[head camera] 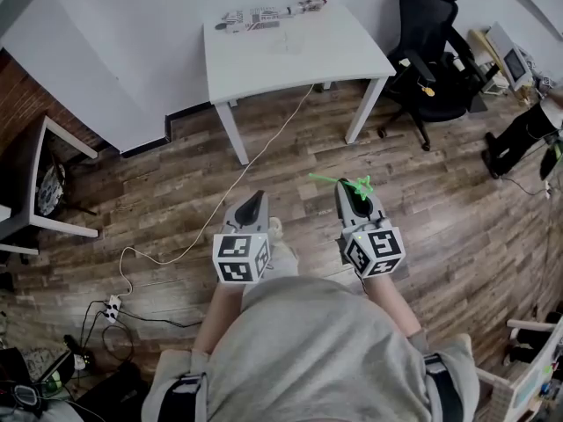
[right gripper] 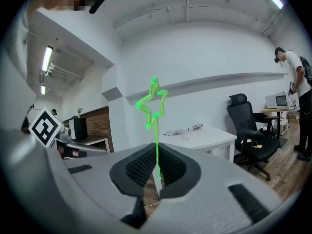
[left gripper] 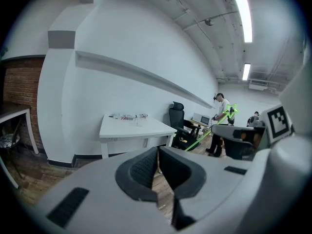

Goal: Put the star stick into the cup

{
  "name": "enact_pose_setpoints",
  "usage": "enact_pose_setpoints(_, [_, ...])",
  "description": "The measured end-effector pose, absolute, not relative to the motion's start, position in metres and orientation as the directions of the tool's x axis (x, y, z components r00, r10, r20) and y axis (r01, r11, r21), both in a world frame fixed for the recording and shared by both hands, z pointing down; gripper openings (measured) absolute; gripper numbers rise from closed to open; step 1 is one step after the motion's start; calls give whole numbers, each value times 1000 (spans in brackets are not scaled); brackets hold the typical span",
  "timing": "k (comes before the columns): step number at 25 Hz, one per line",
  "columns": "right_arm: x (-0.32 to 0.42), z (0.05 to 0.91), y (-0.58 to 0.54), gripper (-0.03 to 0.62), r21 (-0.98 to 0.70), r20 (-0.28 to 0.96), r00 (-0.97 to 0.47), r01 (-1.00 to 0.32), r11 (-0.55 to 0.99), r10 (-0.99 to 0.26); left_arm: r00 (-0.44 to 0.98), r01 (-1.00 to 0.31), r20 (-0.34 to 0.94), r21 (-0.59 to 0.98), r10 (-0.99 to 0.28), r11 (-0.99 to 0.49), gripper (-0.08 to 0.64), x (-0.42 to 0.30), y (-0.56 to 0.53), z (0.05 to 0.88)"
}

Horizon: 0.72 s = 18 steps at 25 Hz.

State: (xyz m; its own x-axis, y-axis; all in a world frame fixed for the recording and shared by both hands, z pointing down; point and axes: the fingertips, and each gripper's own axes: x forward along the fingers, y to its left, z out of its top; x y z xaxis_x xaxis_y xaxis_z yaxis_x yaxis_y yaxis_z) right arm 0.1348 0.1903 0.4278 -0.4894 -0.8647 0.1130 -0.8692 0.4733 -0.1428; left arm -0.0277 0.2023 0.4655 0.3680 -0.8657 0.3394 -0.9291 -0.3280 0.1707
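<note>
The star stick [head camera: 354, 184] is a thin green stick with a star outline at its tip. It stands up between the jaws of my right gripper [head camera: 348, 187], which is shut on its lower end; the star [right gripper: 152, 102] rises above that gripper [right gripper: 157, 154]. The left gripper view shows the star stick [left gripper: 229, 112] off to the right. My left gripper [head camera: 254, 200] is shut with nothing between its pads [left gripper: 146, 167]. A clear cup [left gripper: 138, 121] stands on the white table [head camera: 308, 60] well ahead of both grippers; it shows faintly as the cup [head camera: 286, 42].
Several small items [head camera: 264, 14] lie along the table's back edge. A black office chair [head camera: 431, 51] stands right of the table. A white cable [head camera: 255, 156] runs across the wood floor to a power strip [head camera: 112, 306]. A person [right gripper: 298, 82] stands far right.
</note>
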Motion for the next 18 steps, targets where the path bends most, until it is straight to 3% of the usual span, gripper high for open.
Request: enact_pose_setpoints(18, [80,418,26,12,-128,120,-490,-870,476,-863,388,-922,379,156,-840,-355,11,-77,49,468])
